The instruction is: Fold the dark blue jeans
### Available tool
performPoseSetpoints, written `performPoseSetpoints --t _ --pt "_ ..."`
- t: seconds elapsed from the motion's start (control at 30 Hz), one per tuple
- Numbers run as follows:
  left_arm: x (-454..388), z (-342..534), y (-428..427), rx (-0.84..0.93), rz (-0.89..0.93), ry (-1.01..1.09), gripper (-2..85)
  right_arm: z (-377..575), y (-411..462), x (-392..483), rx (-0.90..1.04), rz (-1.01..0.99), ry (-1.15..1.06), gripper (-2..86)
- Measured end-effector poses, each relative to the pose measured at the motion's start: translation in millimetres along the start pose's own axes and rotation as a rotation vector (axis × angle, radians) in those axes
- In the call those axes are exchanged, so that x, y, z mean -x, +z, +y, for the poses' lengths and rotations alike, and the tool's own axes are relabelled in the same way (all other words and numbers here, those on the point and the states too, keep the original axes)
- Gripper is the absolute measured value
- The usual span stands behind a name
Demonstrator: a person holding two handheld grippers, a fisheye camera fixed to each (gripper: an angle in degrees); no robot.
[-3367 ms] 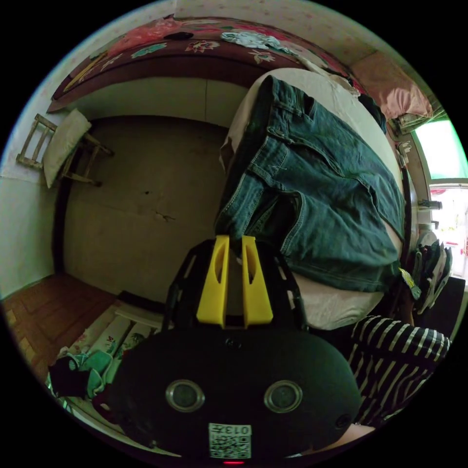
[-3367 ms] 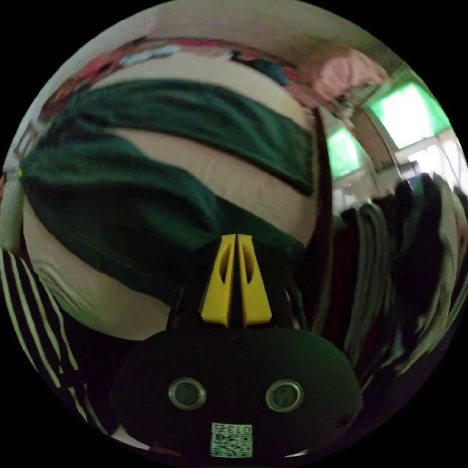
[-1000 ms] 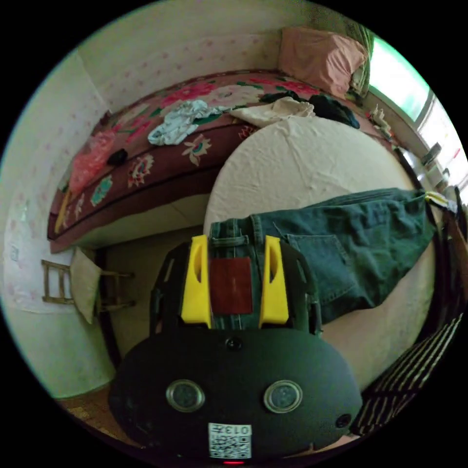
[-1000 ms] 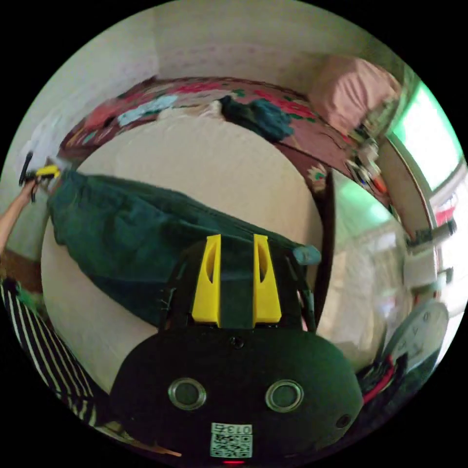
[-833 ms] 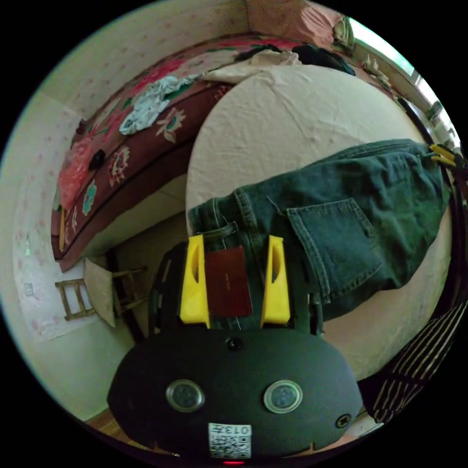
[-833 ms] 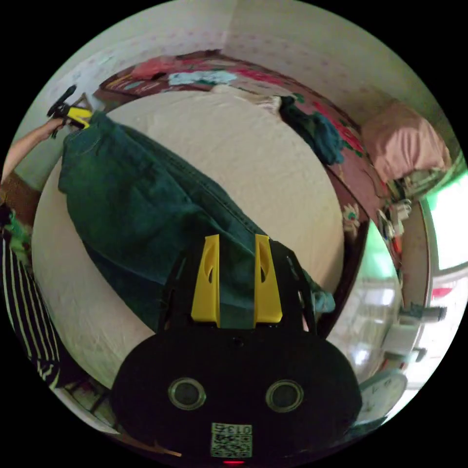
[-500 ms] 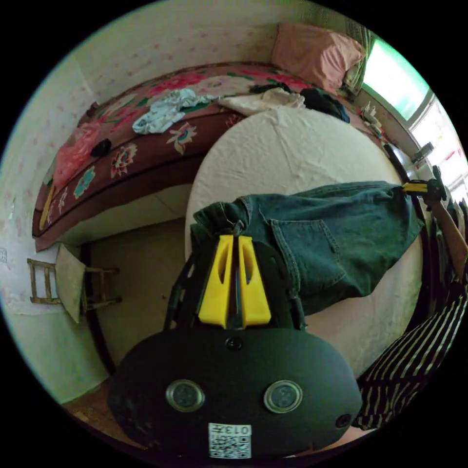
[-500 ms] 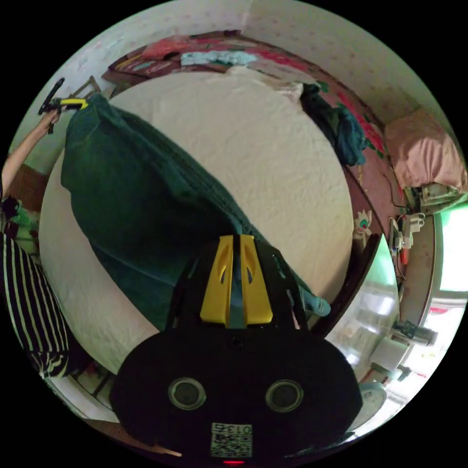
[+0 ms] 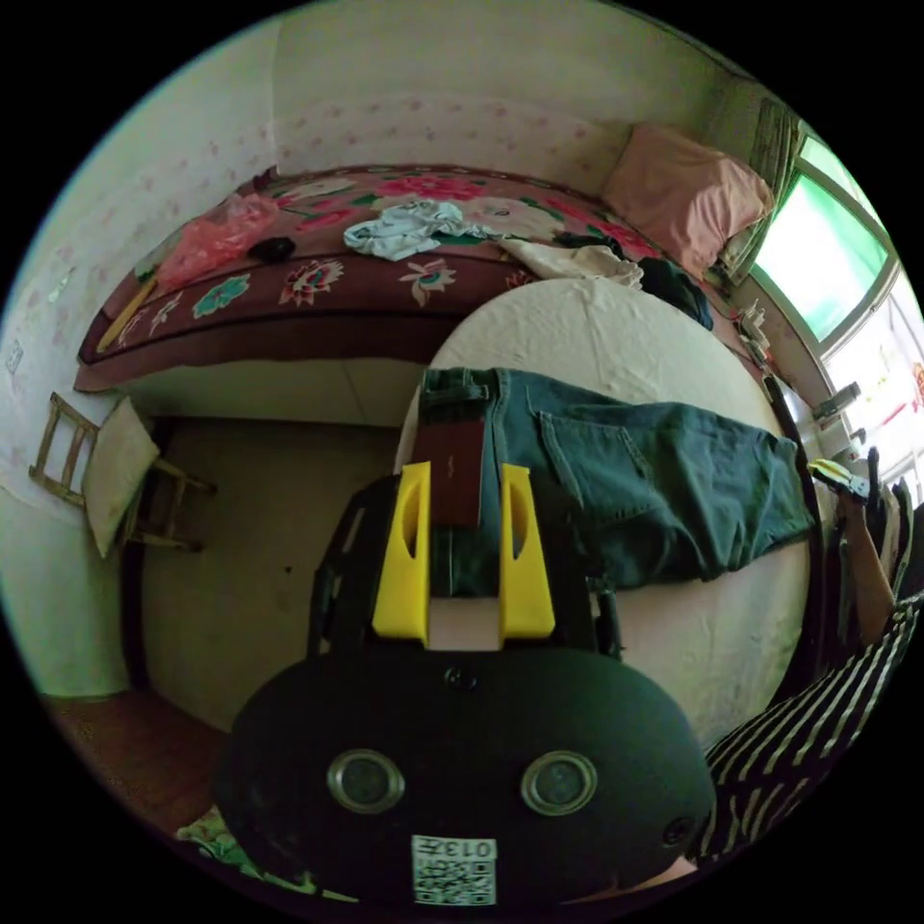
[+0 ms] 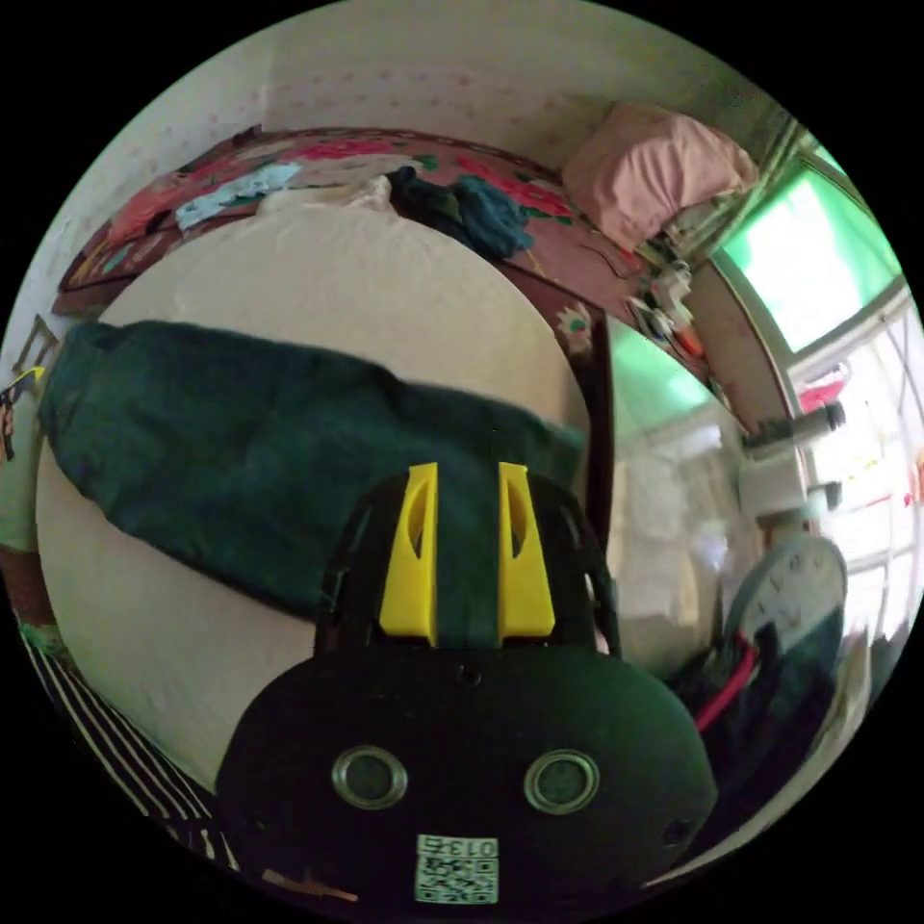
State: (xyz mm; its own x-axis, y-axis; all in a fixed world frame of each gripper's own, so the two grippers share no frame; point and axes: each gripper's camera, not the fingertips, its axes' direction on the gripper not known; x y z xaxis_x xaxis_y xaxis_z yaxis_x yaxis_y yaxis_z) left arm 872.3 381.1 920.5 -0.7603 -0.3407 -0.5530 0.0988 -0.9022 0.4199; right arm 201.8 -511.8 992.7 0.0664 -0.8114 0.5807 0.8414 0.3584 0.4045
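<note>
A round worktop (image 9: 597,337) under a cream cloth stands beside a floral bed (image 9: 318,279). The dark blue jeans (image 9: 635,472) now lie flat across it. Both the left gripper (image 9: 462,481) and the right gripper (image 10: 467,481), clamped half a second ago, have jaws apart: jeans released, ready for the next fold.

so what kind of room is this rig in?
Most likely a bedroom in a home. A bed with a floral cover runs along the wall with a pink pillow at one end, and the jeans lie on a round cloth-covered table beside it.
</note>
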Motion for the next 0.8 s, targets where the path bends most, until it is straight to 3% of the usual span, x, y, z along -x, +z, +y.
performPoseSetpoints --t 0.1,0.2,0.4,0.6,0.8 --pt "-1 24 4 0.035 -0.094 -0.024 15.0 43 8 -6 0.075 0.055 0.168 11.1" --pt "7 40 18 0.075 -0.039 -0.110 16.0 76 18 -15 0.149 0.022 0.331 11.4" --pt "5 38 32 0.121 0.051 -0.153 8.8 72 38 -12 0.164 -0.046 0.449 7.4" --pt "-8 27 23 0.172 0.000 -0.110 5.6 56 50 23 0.258 0.048 0.234 2.6" --pt "-8 33 15 0.164 0.035 -0.095 6.6 62 35 44 0.232 0.164 0.184 3.4"
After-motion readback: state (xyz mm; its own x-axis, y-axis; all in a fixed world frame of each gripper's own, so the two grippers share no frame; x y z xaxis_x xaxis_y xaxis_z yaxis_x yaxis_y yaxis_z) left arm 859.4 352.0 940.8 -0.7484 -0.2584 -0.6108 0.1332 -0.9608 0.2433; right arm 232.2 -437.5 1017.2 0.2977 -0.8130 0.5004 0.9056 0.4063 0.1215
